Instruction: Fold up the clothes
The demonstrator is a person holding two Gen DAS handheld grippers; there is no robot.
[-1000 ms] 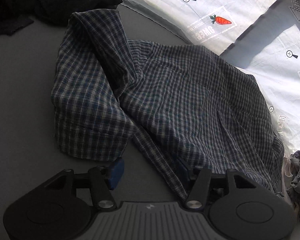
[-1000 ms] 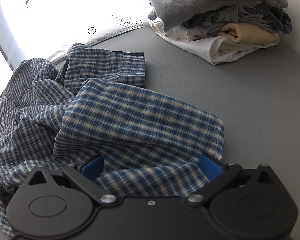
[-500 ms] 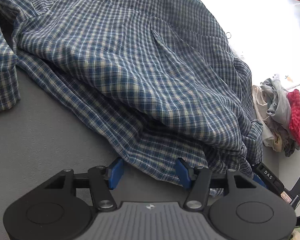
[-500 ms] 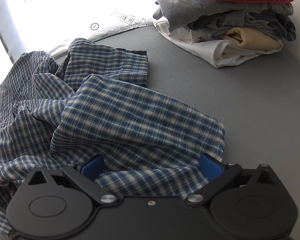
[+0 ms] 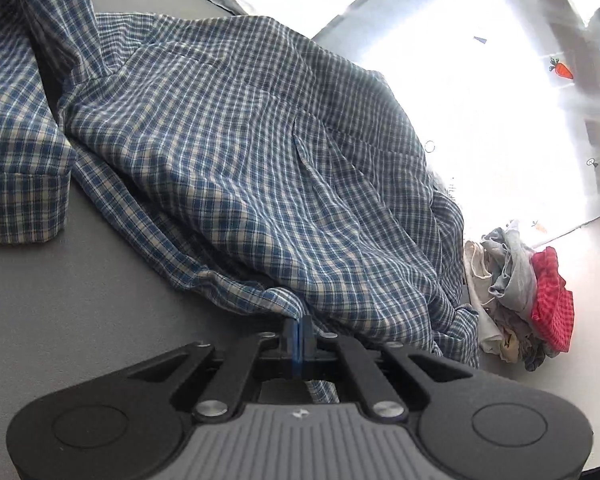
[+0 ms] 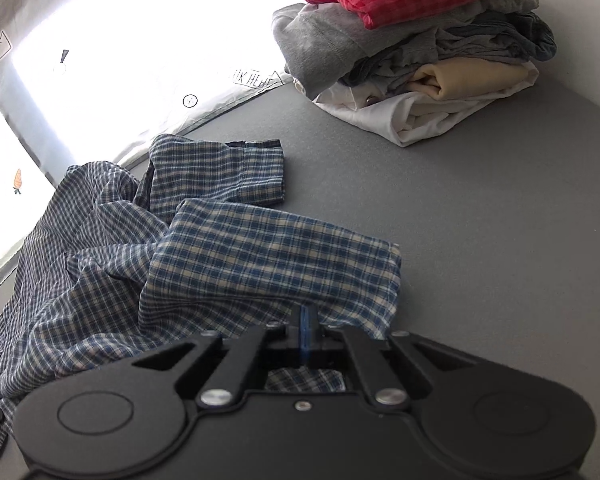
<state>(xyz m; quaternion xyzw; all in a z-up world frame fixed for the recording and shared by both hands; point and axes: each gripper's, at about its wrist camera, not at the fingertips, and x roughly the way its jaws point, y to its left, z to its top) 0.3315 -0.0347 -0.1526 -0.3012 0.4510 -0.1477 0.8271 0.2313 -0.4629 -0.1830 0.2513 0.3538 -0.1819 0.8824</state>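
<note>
left wrist and right wrist: both grippers pinched on the shirt hem

left wrist view, nearest first: the left gripper has just closed, its blue pads together on a small tuck of the near hem of the checked shirt. in the right wrist view the right gripper has just closed too, pads clamped on the near edge by the folded-over sleeve.

to do this step well, i judge both pinches should lift together and evenly, keeping the hem taut between them so the cloth carries over as one straight fold, not a sagging bunch. each bite looks thin, so a slow pull seems wise or the edge may slip out.

the shirt lies rumpled on the grey table, spreading away from the grippers, its other sleeve flat further off. the crumpled body and that loose sleeve may drag or bunch under the fold.

far right, well apart from the shirt, sits a stack of folded clothes topped in red. beyond, a bright printed sheet edges the table.
</note>
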